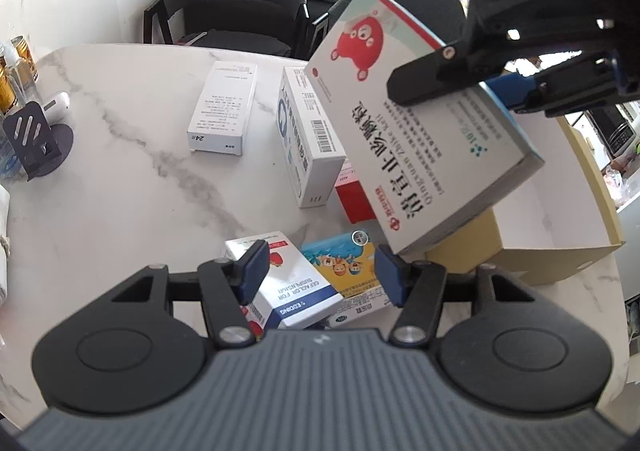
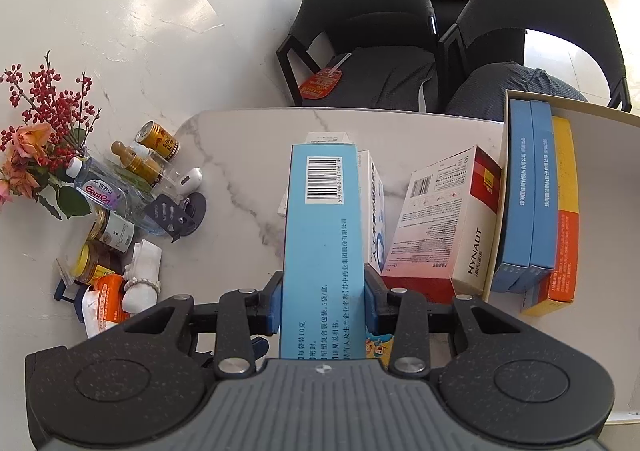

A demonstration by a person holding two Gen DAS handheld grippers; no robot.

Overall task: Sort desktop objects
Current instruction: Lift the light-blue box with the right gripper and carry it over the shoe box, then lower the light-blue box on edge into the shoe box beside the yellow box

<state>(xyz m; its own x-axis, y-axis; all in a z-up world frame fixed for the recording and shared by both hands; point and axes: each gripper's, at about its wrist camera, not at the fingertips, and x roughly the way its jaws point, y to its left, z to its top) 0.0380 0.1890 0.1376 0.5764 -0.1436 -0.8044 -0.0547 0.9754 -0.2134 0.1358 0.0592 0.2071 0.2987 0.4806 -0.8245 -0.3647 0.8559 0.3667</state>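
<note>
My right gripper (image 2: pixel 322 301) is shut on a large medicine box; its blue side with a barcode (image 2: pixel 322 235) fills the right wrist view. In the left wrist view the same box (image 1: pixel 416 123) shows its white face with a red bear, held tilted above the table by the right gripper (image 1: pixel 452 87). My left gripper (image 1: pixel 322 271) is open and empty, low over a white-and-blue Cefaclor box (image 1: pixel 296 291) and a cartoon-print box (image 1: pixel 348 263). An open cardboard box (image 2: pixel 510 139) at the right holds two blue boxes (image 2: pixel 528 187) and a yellow-orange one (image 2: pixel 564 219).
On the marble table (image 1: pixel 120 191) lie a white box (image 1: pixel 224 107), a white-blue box (image 1: pixel 308 135) and a red-white HYNAUT box (image 2: pixel 444 219). Bottles, cans, a flower vase and a black stand (image 2: pixel 172 215) crowd the left. Two black chairs (image 2: pixel 372 31) stand behind.
</note>
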